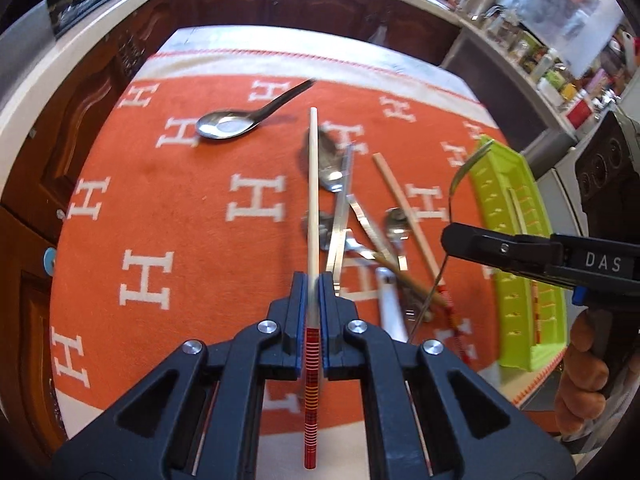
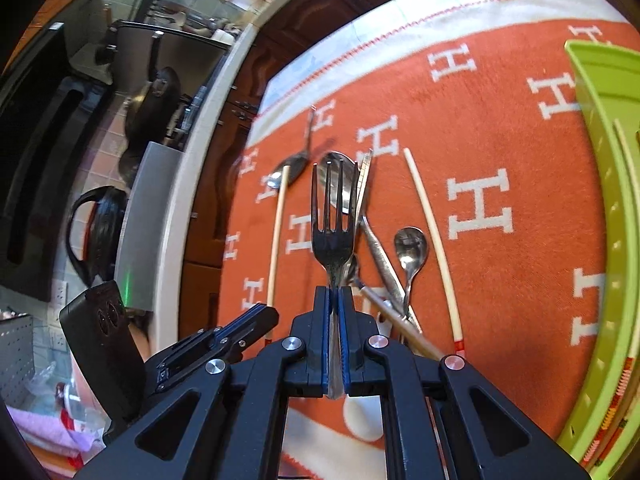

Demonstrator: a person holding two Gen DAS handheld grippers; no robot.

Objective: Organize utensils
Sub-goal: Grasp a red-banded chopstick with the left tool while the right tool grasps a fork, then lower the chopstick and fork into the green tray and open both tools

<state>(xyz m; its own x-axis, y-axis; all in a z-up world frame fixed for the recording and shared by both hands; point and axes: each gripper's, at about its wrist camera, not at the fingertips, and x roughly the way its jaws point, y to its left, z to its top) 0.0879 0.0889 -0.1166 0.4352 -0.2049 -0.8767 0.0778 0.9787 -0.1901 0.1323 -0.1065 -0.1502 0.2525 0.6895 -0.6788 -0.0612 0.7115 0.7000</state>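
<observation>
**Two utensils clamped at once, ready to carry to the tray**

The left tool (image 1: pixel 313 280) is clamped on a pale wooden chopstick (image 1: pixel 313 184), gripped just above its red, striped end, with the long shaft pointing away over the orange cloth (image 1: pixel 192 208). The right tool (image 2: pixel 334 294) is clamped on the neck of a steel fork (image 2: pixel 333 216), tines forward; in the left view the fork shows as thin and curved, clear of the cloth. Both pieces appear lifted off the surface.

The lime-green plastic tray (image 1: pixel 516 208), ribbed and slotted along its wall, lies at the right edge of the cloth and already holds a chopstick. To finish this step well, each piece should probably be carried level over the tray wall, laid along the tray's length, the chopstick beside its partner, and released low.

Still loose on the woven, letter-patterned cloth are a polished, deep-bowled soup spoon (image 1: pixel 236 122) set apart, a second plain chopstick (image 2: pixel 434 244), a small round spoon (image 2: pixel 410 246) and a crossed heap of slim steel handles (image 1: pixel 344 216), smooth and likely slippery.
</observation>
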